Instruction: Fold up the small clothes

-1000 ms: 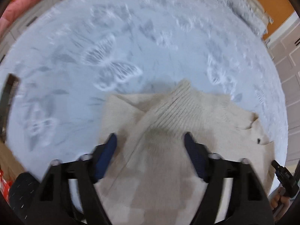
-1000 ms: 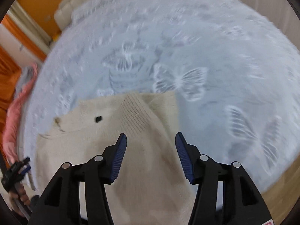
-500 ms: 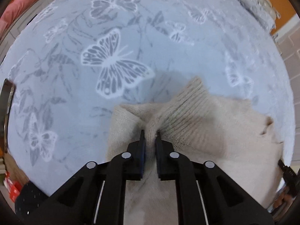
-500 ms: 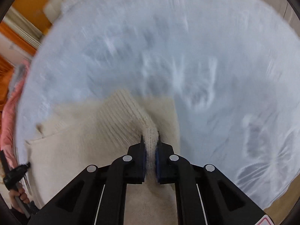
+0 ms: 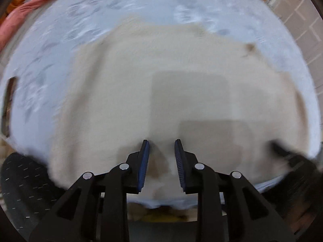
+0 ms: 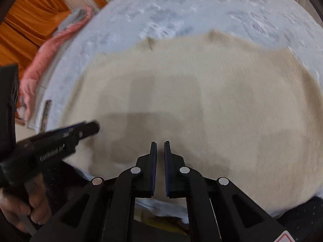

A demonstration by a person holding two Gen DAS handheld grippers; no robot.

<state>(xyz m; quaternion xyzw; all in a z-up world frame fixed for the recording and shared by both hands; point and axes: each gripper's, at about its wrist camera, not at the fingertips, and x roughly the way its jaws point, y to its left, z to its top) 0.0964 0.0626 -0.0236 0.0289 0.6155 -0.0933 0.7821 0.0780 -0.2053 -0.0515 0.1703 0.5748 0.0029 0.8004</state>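
A cream knitted sweater (image 5: 161, 80) lies spread on the pale blue butterfly bedspread (image 5: 60, 50) and fills most of both views (image 6: 191, 90). My left gripper (image 5: 161, 141) points down over its near part. Its jaws are opening, a ridge of cream knit lies between them, and the pads stand clear of it. My right gripper (image 6: 160, 142) is shut on a thin fold of the sweater at its near edge. The left gripper (image 6: 60, 139) also shows at the left of the right wrist view, gripped by a hand (image 6: 30, 207). Both views are blurred by motion.
A pink garment (image 6: 40, 60) lies bunched at the bedspread's far left edge, before orange curtains (image 6: 30, 20). Panelled cupboard doors (image 5: 298, 20) stand at the upper right. Dark dotted fabric (image 5: 20, 181) shows at the lower left, by the near edge of the bed.
Both grippers closed on the sweater's ribbed far edge and drew it back toward the near edge of the bed. The left jaws have since parted; the right stay shut.
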